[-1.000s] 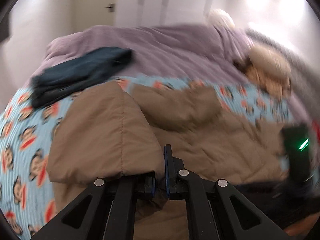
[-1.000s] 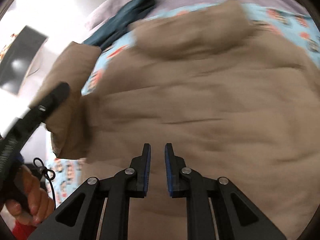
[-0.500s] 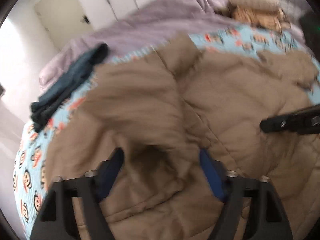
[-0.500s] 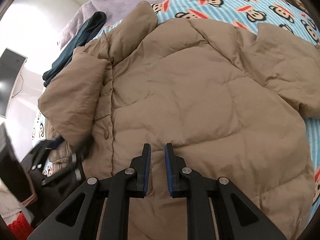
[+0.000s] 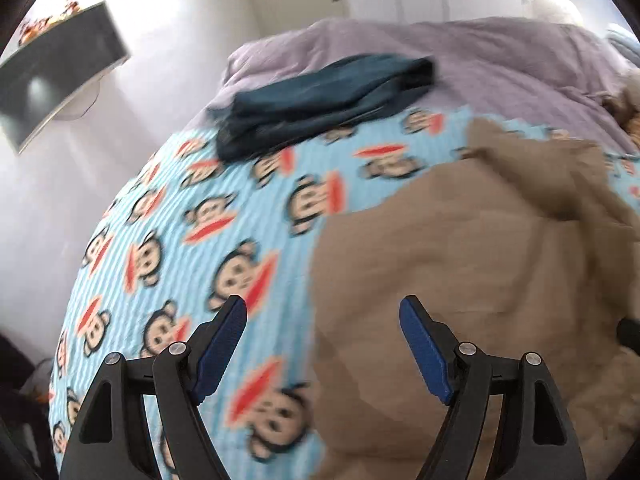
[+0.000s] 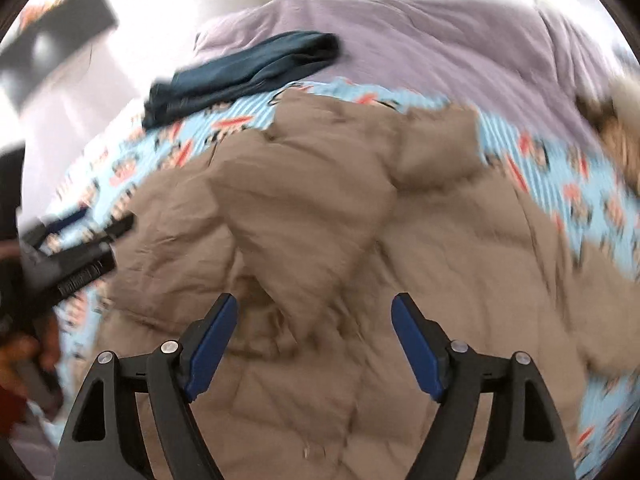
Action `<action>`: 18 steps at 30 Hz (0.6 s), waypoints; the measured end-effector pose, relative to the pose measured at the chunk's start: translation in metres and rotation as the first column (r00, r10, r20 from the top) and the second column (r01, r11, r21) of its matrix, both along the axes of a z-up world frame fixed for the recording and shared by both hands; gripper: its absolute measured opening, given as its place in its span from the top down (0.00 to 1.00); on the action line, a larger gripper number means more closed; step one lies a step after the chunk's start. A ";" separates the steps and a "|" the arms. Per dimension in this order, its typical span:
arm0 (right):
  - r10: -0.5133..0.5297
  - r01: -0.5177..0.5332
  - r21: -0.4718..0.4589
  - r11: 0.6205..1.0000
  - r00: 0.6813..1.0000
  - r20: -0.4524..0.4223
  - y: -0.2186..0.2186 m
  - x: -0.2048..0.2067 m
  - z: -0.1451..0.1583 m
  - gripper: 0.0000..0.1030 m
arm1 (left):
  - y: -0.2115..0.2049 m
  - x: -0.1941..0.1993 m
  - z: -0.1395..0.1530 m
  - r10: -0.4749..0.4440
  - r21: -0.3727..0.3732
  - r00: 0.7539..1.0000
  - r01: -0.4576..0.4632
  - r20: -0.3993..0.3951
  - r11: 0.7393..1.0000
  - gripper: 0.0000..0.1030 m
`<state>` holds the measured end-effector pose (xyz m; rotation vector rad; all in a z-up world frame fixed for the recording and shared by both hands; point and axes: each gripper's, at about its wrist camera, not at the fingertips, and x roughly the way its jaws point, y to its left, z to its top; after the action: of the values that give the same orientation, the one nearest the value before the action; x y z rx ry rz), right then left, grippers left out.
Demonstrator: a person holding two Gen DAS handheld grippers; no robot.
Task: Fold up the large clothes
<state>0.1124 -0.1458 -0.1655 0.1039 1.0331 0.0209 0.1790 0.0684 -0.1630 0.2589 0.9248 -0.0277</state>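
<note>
The left tool (image 5: 322, 322) gapes wide over the monkey-print sheet (image 5: 192, 240), holding nothing; the tan puffer jacket (image 5: 480, 280) lies at 3 o'clock. The right tool (image 6: 314, 320), also wide and empty, hovers above the jacket, with dark folded clothes (image 6: 244, 72) at 11 o'clock.

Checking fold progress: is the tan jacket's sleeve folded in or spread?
Folded in: one sleeve lies across the tan jacket body, in right wrist view.

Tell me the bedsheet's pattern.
The sheet has cartoon monkey faces on light blue stripes; clearest in the left wrist view.
</note>
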 end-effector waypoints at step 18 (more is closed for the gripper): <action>-0.349 0.372 0.290 0.882 0.928 -0.130 -0.146 -0.021 -0.069 0.90 | -0.032 0.032 -0.043 -0.080 -0.175 0.988 0.056 -0.131 0.983 0.22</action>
<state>0.0913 -0.2917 -0.2347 0.5889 1.0652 -0.1625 0.2109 0.0365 -0.2063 0.1301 1.0441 -0.1897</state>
